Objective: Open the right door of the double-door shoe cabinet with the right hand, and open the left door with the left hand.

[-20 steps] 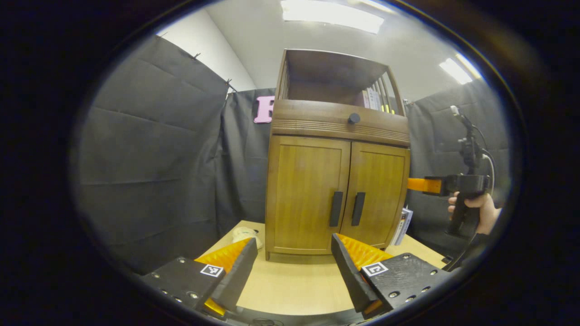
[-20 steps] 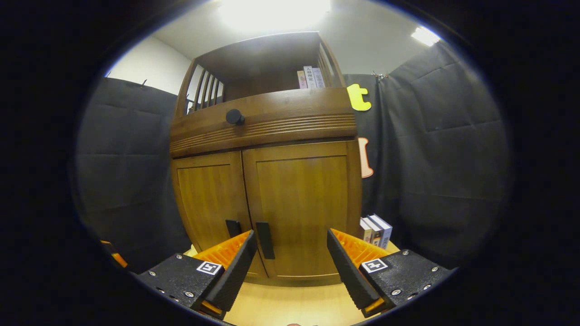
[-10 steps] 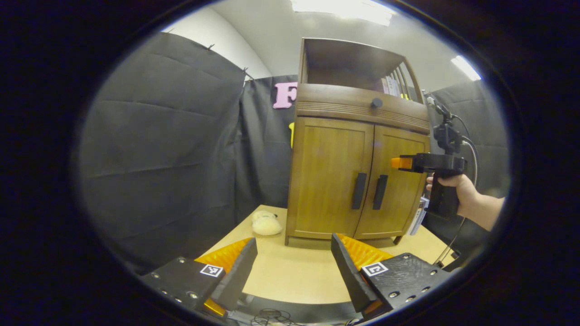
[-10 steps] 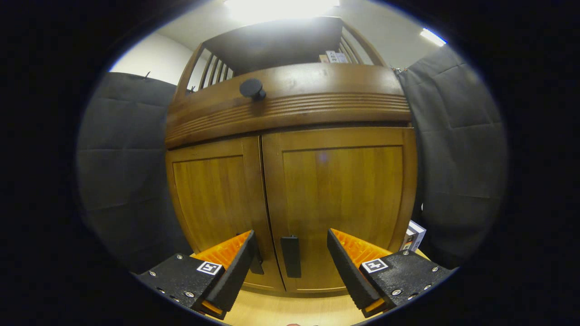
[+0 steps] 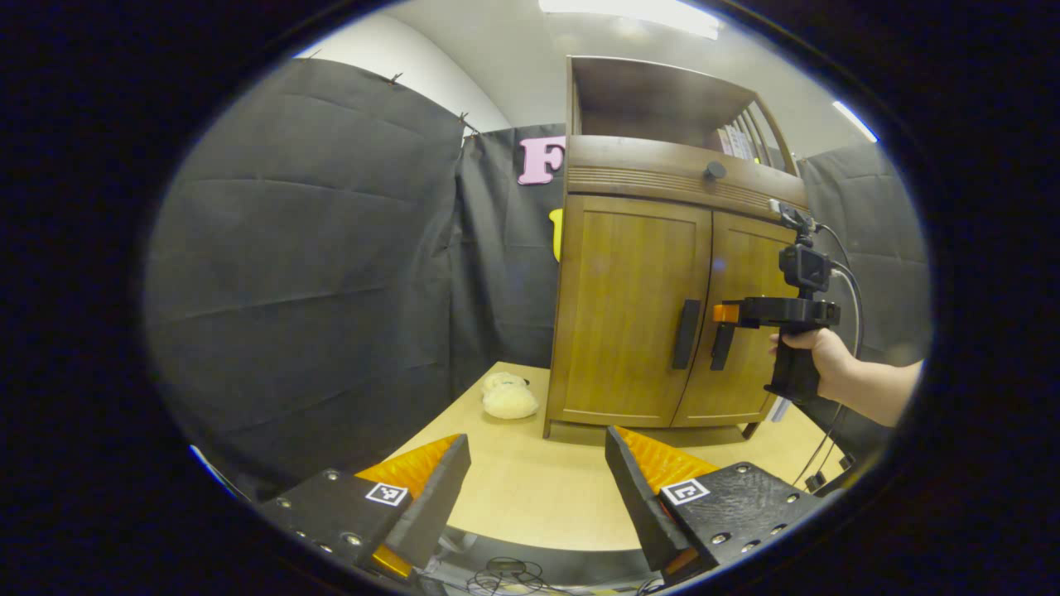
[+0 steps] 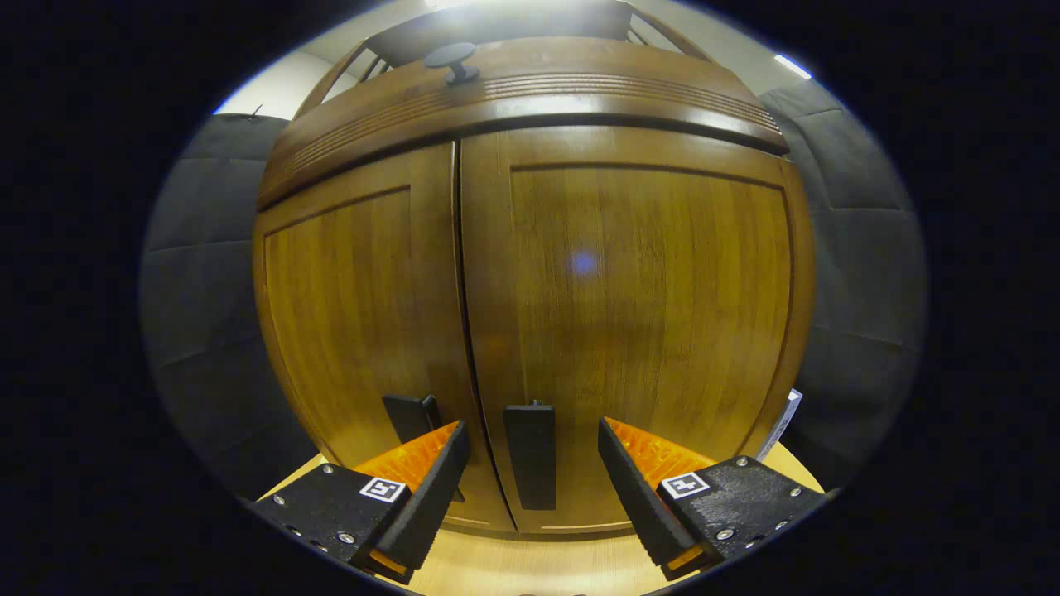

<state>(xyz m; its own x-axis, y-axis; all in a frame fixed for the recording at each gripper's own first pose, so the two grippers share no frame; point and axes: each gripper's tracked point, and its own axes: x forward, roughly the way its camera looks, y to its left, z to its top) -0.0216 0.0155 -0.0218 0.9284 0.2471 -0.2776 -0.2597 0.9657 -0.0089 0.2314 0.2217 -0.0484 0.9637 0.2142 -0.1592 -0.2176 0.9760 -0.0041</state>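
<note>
The wooden shoe cabinet (image 5: pixel 654 298) stands on the table with both doors closed. In the right gripper view the right door (image 6: pixel 638 314) is very near, and its dark handle (image 6: pixel 531 455) stands between the fingers of my open right gripper (image 6: pixel 534 476), untouched. The left door's handle (image 6: pixel 407 415) shows just left of it. The left gripper view shows a hand holding the right gripper (image 5: pixel 722 314) up against the right door's handle (image 5: pixel 720 348), with the left door's handle (image 5: pixel 686 334) beside it. My left gripper (image 5: pixel 537 488) is open, low and well back from the cabinet.
A pale plush toy (image 5: pixel 507 397) lies on the table (image 5: pixel 538 488) by the cabinet's left foot. A dark knob (image 5: pixel 714 171) sits on the drawer above the doors, and books stand in the top shelf (image 5: pixel 741 142). Cables (image 5: pixel 497 573) lie below the table's front edge.
My right gripper has closed in on the cabinet until the right door's handle stands between its fingers. My left gripper has drawn back and leftward, so the cabinet looks smaller and farther right.
</note>
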